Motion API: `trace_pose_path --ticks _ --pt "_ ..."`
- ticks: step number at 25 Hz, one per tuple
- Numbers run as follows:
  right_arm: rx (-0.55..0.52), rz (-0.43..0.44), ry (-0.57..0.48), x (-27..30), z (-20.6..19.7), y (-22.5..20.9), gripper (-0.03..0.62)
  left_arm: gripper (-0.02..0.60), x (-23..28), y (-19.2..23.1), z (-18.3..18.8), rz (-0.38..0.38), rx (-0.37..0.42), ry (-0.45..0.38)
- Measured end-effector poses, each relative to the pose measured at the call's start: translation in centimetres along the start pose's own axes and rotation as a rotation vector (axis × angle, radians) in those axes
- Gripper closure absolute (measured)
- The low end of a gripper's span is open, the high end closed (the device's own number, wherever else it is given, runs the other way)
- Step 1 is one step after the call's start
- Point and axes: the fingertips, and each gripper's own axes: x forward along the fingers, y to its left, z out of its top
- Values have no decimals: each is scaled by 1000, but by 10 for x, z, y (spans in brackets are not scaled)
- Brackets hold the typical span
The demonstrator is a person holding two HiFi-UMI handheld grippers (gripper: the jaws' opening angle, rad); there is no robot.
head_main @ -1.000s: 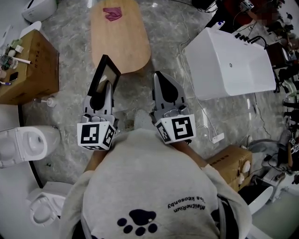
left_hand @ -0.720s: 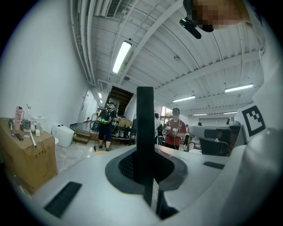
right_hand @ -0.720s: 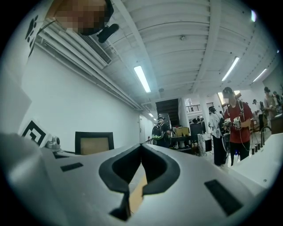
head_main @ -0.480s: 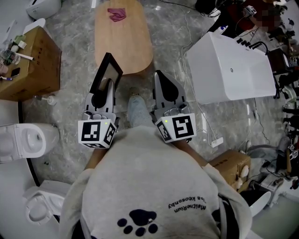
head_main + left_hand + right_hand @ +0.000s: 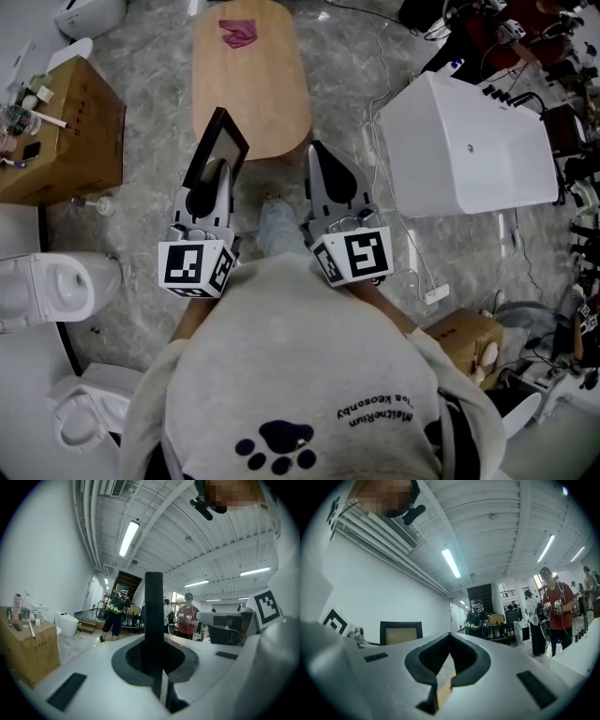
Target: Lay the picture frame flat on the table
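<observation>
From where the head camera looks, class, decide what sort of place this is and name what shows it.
Probably a large indoor workshop or test space staged with bathroom fittings: a white bathtub and a toilet stand loose on the stone-patterned floor, under long strip lights.

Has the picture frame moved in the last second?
Yes, slightly forward: the picture frame, in the left gripper, now overlaps more of the wooden table's near end.

The picture frame point(image 5: 217, 141), black-edged with a tan panel, is held upright and slightly tilted. Its lower edge is clamped between the fingers of the left gripper point(image 5: 217, 171). It is near the oval wooden surface's point(image 5: 248, 84) near end and not yet laid flat.
</observation>
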Motion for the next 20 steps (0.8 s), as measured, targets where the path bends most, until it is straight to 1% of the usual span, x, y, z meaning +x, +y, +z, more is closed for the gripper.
trace_pose_path --ticks 6,13,20 --pt "11 30 12 47 -8 -23 585 563 44 15 2 13 -4 6" --pt "41 67 46 108 -21 -54 585 565 102 37 4 42 -6 31" --pt "64 104 86 161 -35 -76 585 564 148 60 6 69 -22 55"
